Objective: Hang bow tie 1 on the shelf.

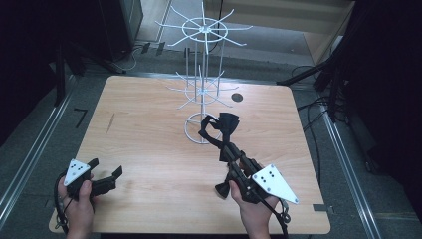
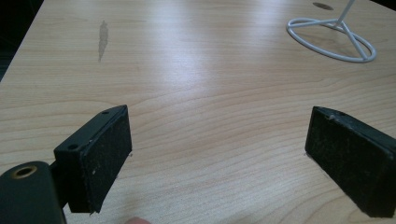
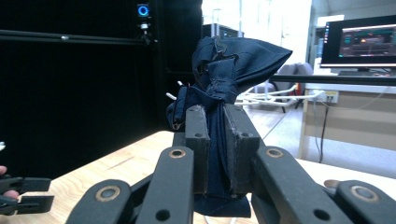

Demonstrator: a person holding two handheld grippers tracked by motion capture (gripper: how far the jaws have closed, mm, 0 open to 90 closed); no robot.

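One dark bow tie [image 3: 229,70] clamped between right gripper [image 1: 225,144] jaws, raised beside one white wire rack [image 1: 203,89]. Left gripper [image 2: 217,158] jaws spread wide, grasping nothing, above one wooden table [image 1: 149,149].

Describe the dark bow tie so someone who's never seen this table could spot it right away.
Start at the wooden table and find the white wire rack standing at its far middle. Just in front of the rack's ring base, the right gripper holds up the bow tie, the one soft, dark navy cloth thing among bare wire prongs.

Lab: dark framing, monitor [image 3: 358,42], test table [image 1: 149,129].
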